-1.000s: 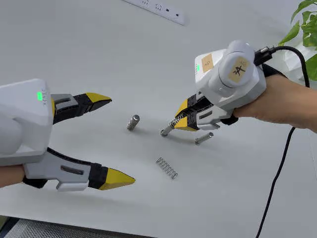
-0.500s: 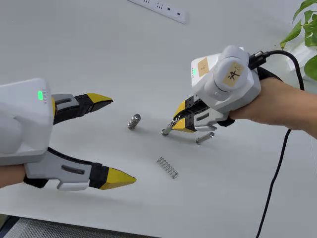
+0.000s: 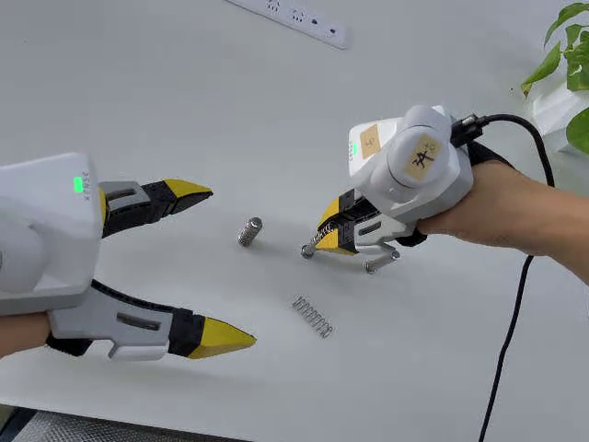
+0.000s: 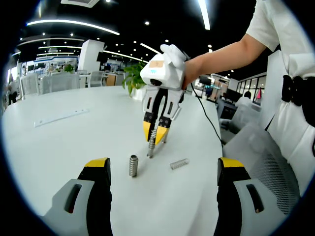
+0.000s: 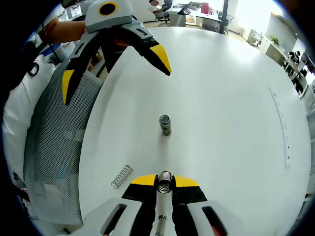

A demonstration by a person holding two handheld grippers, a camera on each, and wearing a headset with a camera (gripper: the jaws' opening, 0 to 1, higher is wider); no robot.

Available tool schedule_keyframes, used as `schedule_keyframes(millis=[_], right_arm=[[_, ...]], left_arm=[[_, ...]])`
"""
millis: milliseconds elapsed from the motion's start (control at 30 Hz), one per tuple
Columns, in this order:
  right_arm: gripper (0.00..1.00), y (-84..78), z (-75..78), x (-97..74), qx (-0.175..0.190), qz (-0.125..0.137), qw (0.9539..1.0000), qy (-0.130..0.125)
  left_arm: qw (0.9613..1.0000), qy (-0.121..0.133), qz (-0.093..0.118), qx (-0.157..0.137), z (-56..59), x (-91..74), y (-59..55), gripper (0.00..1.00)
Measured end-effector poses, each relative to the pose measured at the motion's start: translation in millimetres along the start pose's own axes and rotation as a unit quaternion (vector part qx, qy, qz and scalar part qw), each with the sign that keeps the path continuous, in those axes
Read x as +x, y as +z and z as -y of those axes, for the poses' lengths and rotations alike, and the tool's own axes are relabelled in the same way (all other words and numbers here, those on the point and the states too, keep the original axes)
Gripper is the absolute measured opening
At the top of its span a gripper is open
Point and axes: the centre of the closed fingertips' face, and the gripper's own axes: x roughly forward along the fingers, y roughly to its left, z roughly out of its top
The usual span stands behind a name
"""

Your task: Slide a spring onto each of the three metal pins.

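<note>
R gripper (image 3: 324,238), centre-right in head view: jaws narrow, clamped on held pin (image 3: 309,248) w/ a spring round its shaft. Pin tilted, low end touching white table (image 3: 184,92). L gripper (image 3: 221,265), lower left: jaws wide apart, nothing btwn them. Upright pin (image 3: 249,230), spring on it, stands mid-frame btwn the grippers. Loose spring (image 3: 312,315) lies flat below centre, apart from both. Bare pin (image 3: 379,261) lies just under R gripper's body. Power strip (image 3: 294,17) at top edge, plant (image 3: 571,55) upper right.
</note>
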Motion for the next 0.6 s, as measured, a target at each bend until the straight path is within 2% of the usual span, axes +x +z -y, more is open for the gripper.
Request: schedule_keyframes(millis=[600], right_arm=[[0.08, -6.1, 1.7, 16.7, 0.0, 0.001, 0.9999, -0.01]], left_arm=[[1.0, 0.003, 0.0, -0.003, -0.8, -0.7, -0.8, 0.88]])
